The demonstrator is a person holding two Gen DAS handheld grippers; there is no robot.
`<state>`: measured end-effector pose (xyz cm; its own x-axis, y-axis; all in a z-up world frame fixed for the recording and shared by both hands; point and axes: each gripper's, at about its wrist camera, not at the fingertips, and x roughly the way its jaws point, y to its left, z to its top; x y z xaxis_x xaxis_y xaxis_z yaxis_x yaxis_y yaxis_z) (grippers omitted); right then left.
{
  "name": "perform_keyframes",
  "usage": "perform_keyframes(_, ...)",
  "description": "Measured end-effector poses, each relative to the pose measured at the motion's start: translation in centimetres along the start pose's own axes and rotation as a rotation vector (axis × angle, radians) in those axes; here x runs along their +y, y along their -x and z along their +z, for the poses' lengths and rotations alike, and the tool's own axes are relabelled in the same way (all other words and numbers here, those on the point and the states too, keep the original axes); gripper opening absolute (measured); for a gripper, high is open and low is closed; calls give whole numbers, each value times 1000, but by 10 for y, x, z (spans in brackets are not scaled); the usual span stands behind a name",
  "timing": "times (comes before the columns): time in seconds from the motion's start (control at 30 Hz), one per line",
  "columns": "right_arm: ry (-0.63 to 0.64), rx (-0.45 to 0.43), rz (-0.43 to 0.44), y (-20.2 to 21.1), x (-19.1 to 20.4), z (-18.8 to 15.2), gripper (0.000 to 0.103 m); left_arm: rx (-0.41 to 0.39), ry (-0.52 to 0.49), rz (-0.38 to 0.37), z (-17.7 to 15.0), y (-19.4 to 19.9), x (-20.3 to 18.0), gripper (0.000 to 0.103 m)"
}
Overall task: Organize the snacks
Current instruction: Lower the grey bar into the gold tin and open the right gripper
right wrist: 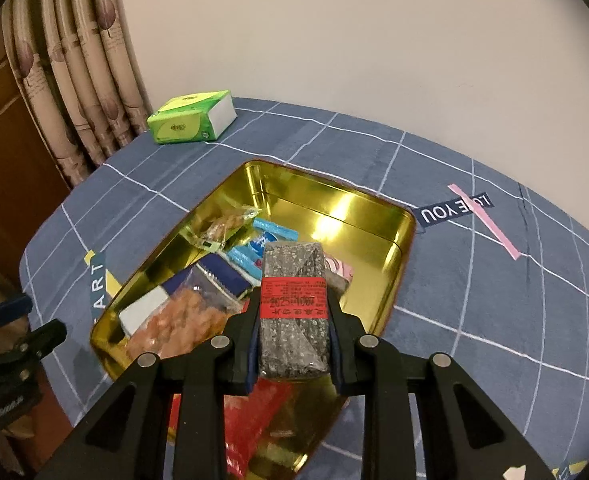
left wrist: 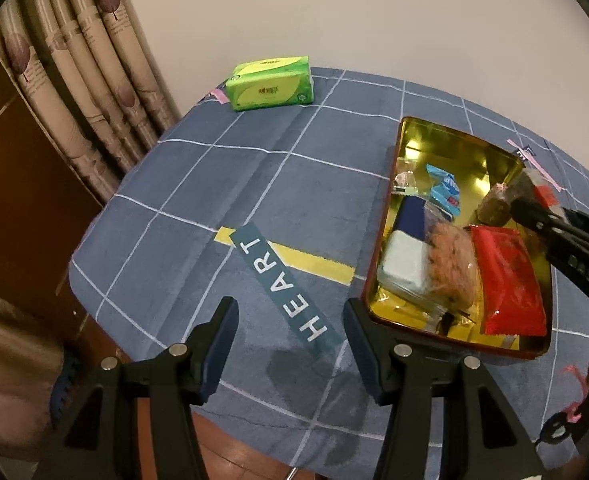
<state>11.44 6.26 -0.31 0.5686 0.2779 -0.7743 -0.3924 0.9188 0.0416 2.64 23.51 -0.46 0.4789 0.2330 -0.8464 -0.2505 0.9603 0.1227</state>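
Note:
A gold tin (right wrist: 334, 200) sits on the blue checked cloth with several snacks in it: a red packet (right wrist: 254, 420), a bag of orange-pink biscuits (right wrist: 182, 320), blue wrappers (right wrist: 272, 232) and a pale block (right wrist: 142, 308). My right gripper (right wrist: 294, 304) is shut on a dark speckled bar (right wrist: 294, 344) with a red label, held above the tin's near half. In the left wrist view the tin (left wrist: 454, 136) lies at the right, and the right gripper's fingers (left wrist: 534, 212) carry the bar (left wrist: 498, 200) over its right rim. My left gripper (left wrist: 292, 340) stands open and empty just left of the tin.
A green tissue pack (left wrist: 270, 84) lies at the far left corner of the table, next to the curtain (left wrist: 74, 80). The cloth (left wrist: 254, 184) ends at the table's left and near edges. Pink tape (right wrist: 482, 220) marks the cloth right of the tin.

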Motion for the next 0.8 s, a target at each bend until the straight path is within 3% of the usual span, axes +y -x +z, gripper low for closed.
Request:
perform_keyframes(0.67, 19, 29, -23, -23, 8, 1, 26, -3, -20, -36, -2, 1, -11, 56)
perform_keyframes(0.8, 16, 18, -19, -20, 8, 2, 33, -2, -23, -31, -3, 1, -11, 56)
